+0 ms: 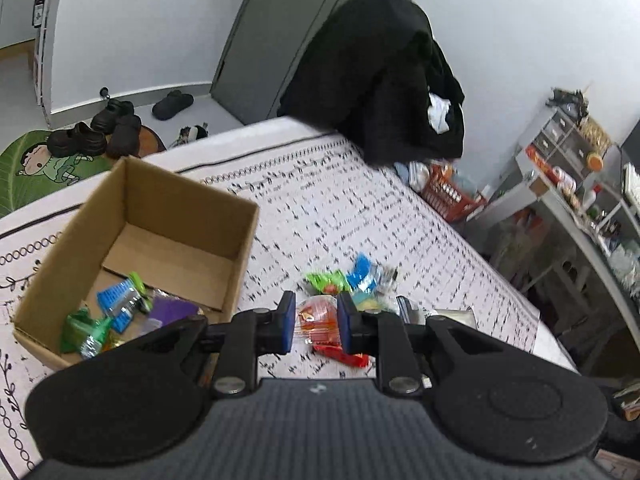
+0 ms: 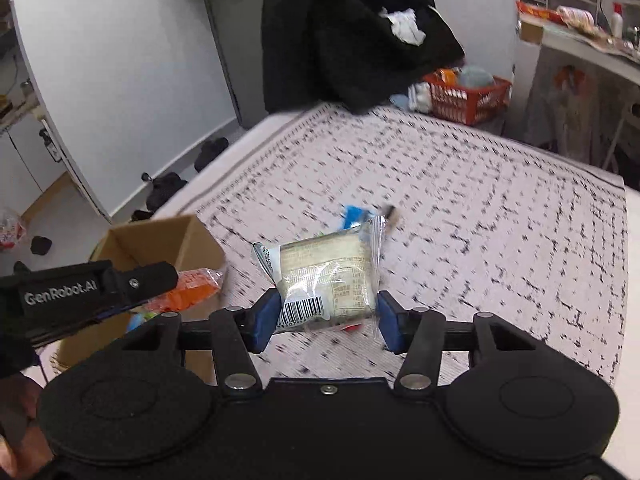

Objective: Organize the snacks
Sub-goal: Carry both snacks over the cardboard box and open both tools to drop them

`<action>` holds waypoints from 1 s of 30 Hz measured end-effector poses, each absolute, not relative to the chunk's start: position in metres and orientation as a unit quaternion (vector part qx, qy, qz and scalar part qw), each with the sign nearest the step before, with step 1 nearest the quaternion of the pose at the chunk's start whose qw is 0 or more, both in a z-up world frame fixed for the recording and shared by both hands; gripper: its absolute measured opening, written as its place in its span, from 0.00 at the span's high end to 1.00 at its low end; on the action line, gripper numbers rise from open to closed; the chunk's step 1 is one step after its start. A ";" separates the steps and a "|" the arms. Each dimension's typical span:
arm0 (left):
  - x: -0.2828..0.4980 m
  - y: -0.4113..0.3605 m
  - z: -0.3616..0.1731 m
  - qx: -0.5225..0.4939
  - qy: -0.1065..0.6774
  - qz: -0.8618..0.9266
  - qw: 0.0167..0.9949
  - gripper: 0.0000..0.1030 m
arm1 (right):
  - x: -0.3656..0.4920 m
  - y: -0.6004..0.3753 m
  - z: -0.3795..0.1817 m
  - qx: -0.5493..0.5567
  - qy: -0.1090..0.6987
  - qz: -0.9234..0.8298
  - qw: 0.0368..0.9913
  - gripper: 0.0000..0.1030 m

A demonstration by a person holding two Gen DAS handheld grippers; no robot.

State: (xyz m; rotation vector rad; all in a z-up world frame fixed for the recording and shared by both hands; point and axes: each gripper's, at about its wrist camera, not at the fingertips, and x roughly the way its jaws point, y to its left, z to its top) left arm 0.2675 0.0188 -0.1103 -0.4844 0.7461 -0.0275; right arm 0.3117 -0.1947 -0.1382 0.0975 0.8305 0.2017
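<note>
My left gripper is shut on an orange-red snack packet, just right of the open cardboard box. Several snacks in blue, green and purple wrappers lie in the box. A small pile of loose snacks, green and blue, lies on the patterned tablecloth beyond the packet. My right gripper is shut on a clear-wrapped pale cake packet with a barcode, held above the cloth. In the right wrist view the left gripper shows at the left with the orange packet by the box.
A black coat hangs over a chair at the table's far edge. A red basket stands on the floor behind it. Cluttered shelves fill the right side. Dark shoes and a green mat lie on the floor at left.
</note>
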 end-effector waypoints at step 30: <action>0.252 0.129 -0.112 -0.346 0.335 0.061 0.875 0.80 | 0.304 -0.079 -0.129 0.033 0.392 0.147 0.908 0.51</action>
